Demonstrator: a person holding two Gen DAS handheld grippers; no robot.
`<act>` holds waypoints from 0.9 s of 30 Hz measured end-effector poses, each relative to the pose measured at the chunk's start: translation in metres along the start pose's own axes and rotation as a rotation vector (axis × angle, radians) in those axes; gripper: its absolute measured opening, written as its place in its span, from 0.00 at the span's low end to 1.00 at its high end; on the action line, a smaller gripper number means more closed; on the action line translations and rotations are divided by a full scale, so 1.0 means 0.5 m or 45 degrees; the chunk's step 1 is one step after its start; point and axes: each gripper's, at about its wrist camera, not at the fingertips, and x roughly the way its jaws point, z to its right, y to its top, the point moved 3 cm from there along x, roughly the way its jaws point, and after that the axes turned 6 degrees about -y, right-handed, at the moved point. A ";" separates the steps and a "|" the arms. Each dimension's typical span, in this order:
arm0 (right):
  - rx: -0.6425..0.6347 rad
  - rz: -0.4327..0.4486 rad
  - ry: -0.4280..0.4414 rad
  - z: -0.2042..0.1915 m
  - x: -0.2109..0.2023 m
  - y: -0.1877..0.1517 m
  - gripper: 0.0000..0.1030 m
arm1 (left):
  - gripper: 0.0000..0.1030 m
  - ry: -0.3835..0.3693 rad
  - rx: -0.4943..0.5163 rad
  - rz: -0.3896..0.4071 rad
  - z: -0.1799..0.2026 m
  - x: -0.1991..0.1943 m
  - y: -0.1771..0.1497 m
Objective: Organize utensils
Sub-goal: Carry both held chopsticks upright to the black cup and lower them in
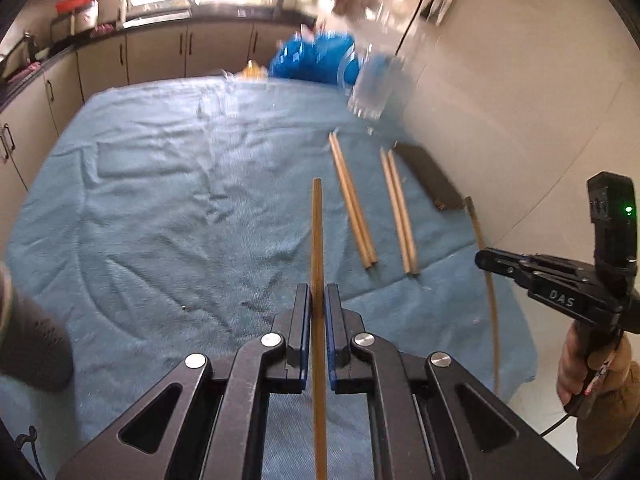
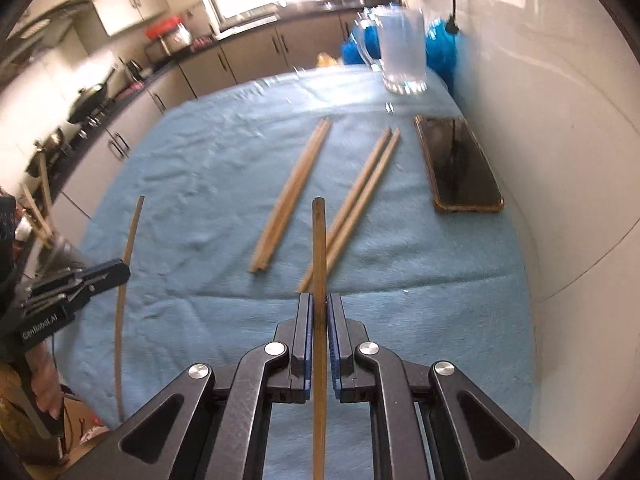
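My left gripper [image 1: 317,300] is shut on a brown chopstick [image 1: 317,232] that points forward above the blue cloth [image 1: 160,200]. My right gripper [image 2: 319,308] is shut on a darker chopstick [image 2: 319,240], also held above the cloth. Two pairs of light wooden chopsticks lie on the cloth: one pair [image 1: 352,200] [image 2: 292,196] and a second pair [image 1: 399,208] [image 2: 360,200] nearer the wall. In the left wrist view the right gripper [image 1: 486,258] shows at the right with its chopstick [image 1: 486,280]. In the right wrist view the left gripper [image 2: 120,270] shows at the left with its chopstick [image 2: 126,280].
A glass mug [image 2: 400,52] [image 1: 374,84] stands at the far end of the cloth. A dark phone [image 2: 458,164] [image 1: 428,180] lies by the white wall on the right. A blue bag [image 1: 312,60] sits behind the table. Kitchen cabinets [image 1: 160,52] run along the left and back.
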 end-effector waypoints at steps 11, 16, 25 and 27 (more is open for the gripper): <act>-0.094 0.277 0.082 -0.128 -0.107 0.003 0.08 | 0.06 0.039 -0.043 0.392 -0.016 -0.229 -0.024; -0.157 0.402 0.152 -0.221 -0.147 0.020 0.08 | 0.06 0.038 -0.150 0.536 -0.068 -0.334 -0.032; -0.242 0.515 0.308 -0.384 -0.174 0.076 0.08 | 0.06 0.128 -0.238 0.762 -0.149 -0.504 -0.047; -0.255 0.538 0.349 -0.422 -0.182 0.092 0.08 | 0.06 0.170 -0.258 0.799 -0.172 -0.532 -0.051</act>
